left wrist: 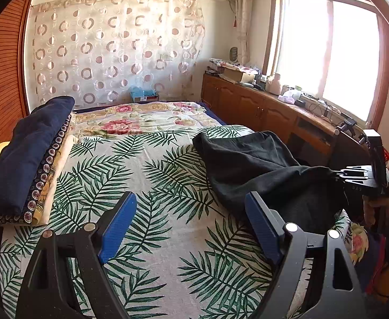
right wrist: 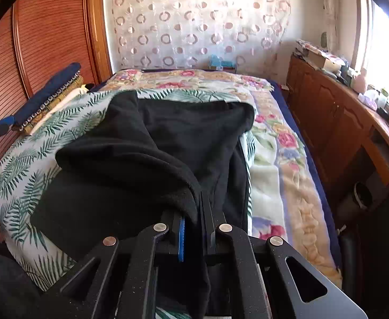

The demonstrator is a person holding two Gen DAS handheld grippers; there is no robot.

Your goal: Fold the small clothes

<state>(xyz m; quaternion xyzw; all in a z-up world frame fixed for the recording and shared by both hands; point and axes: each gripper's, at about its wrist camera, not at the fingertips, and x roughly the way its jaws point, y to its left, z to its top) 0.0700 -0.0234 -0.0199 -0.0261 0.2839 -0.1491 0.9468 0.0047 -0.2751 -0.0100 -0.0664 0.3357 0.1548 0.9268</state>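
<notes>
A black garment (left wrist: 258, 164) lies on the right part of the palm-leaf bedspread (left wrist: 146, 175). My left gripper (left wrist: 191, 212) is open and empty above the bedspread, left of the garment. My right gripper (left wrist: 338, 174) shows at the right edge of the left wrist view, shut on the garment's near edge and lifting it. In the right wrist view the right gripper (right wrist: 194, 212) has its jaws closed on a fold of the black garment (right wrist: 168, 143), which spreads out ahead over the bed. The left gripper's blue fingertip (right wrist: 0, 126) shows at the far left.
A folded pile of navy and patterned bedding (left wrist: 27, 159) sits at the bed's left side by the wooden headboard (left wrist: 0, 74). A floral blanket (left wrist: 146, 118) covers the far end. A wooden cabinet (left wrist: 269, 106) with clutter runs along the right under the window.
</notes>
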